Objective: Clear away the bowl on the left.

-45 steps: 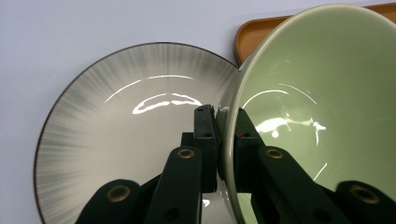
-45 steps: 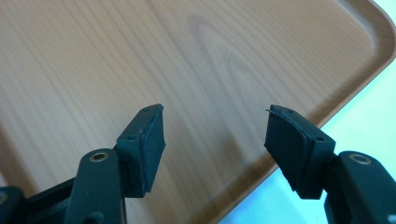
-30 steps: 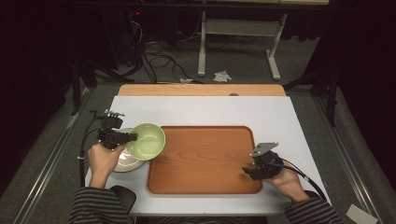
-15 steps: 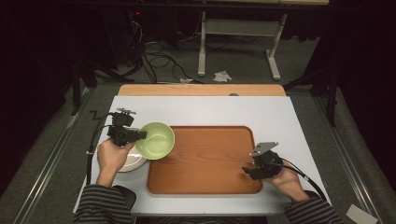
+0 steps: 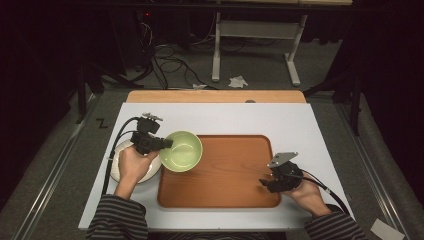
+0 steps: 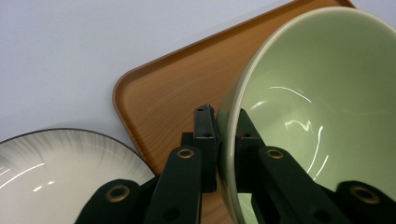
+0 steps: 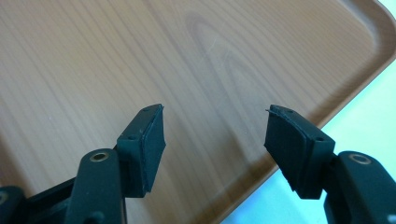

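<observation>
1 plate is seen just left of the tray | 1 bowl is gripped by its rim in the left gripper, over the tray's left edge | right gripper is held wide apart over the tray's right part | no writing is legible

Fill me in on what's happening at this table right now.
A person works with two handheld grippers. The left gripper is clamped on the rim of a green bowl, holding it over the left edge of the wooden tray. A white plate sits just left of the tray. The right gripper hangs open over the tray's right part.
</observation>
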`<action>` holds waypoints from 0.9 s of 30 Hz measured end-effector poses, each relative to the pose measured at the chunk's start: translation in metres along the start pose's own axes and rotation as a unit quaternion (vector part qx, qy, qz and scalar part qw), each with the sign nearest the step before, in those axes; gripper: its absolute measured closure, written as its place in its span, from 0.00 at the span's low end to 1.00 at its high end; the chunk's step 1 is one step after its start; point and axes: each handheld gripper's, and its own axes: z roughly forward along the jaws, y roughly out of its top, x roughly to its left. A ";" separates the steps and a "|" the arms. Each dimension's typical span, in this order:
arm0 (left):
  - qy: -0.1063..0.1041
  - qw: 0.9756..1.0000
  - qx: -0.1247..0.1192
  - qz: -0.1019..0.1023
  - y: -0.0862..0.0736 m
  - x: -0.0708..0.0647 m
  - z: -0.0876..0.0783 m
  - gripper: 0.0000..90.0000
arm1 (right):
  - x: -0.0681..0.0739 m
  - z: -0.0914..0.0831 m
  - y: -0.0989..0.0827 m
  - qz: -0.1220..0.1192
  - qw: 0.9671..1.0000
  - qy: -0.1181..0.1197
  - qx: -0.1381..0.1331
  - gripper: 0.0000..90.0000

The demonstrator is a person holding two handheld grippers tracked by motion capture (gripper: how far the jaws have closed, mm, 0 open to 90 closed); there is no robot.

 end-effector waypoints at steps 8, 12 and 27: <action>-0.013 1.000 0.003 0.011 0.009 -0.009 0.006 0.93 | 0.000 0.000 0.000 0.003 1.000 -0.001 0.004 0.44; -0.013 0.999 0.012 0.026 0.016 -0.016 0.015 0.93 | 0.000 0.000 0.000 0.001 1.000 -0.001 0.004 0.44; -0.052 0.997 0.035 0.046 0.037 -0.044 0.051 0.93 | -0.001 -0.001 0.000 0.005 1.000 -0.003 -0.003 0.44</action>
